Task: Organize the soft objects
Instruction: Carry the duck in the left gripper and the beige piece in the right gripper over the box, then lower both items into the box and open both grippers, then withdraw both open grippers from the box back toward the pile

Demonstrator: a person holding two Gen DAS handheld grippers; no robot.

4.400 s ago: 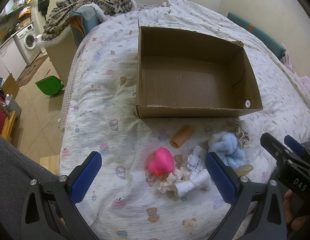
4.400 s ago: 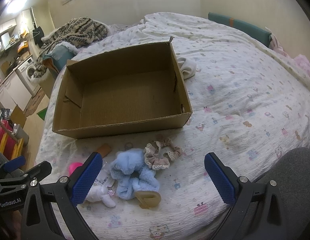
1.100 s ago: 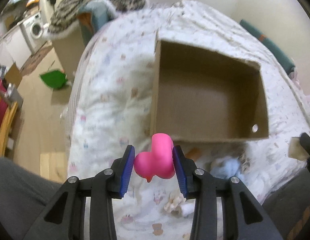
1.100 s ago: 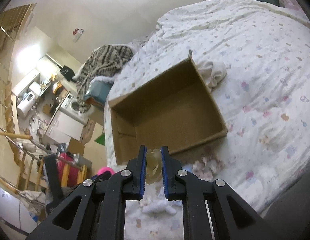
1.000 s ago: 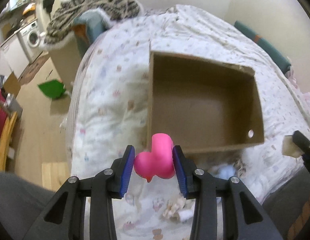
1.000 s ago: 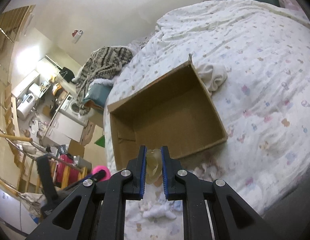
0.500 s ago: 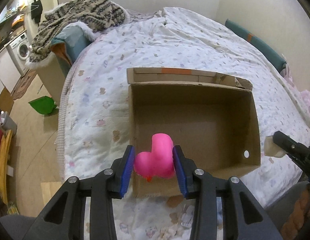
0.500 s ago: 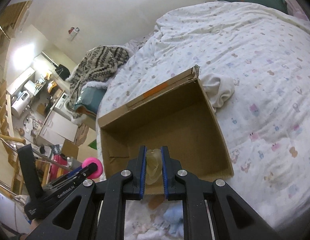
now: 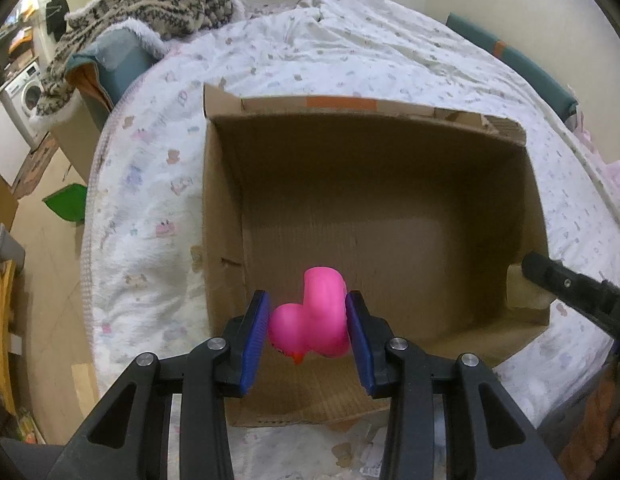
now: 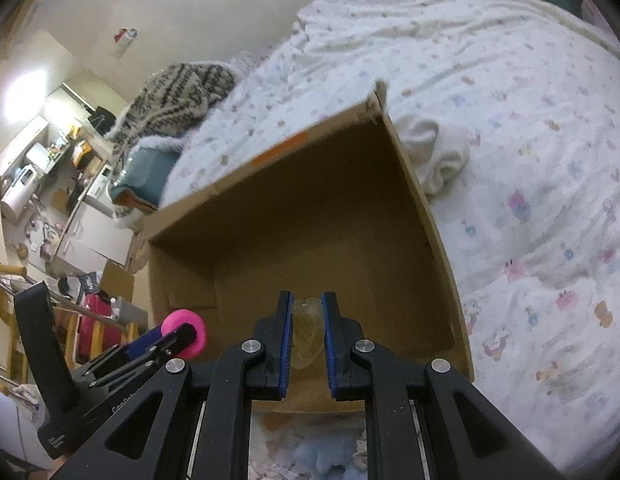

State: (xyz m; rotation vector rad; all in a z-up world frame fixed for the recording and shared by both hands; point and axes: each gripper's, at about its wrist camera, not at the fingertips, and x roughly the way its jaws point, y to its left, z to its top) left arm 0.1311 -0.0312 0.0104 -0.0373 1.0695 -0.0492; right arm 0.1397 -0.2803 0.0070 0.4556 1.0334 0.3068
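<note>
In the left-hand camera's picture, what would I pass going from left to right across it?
Washing machine → green dustpan → pink duck in the left gripper, over the box → right gripper with a pale soft thing.

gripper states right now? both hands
Left gripper: shut on the pink duck.
Right gripper: shut on a thin translucent yellowish piece.

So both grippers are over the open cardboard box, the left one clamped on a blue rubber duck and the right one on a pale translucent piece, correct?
Nearly. The duck in the left gripper is pink, not blue, as the left wrist view shows. The rest holds: the right gripper grips the pale translucent piece over the cardboard box.
</note>
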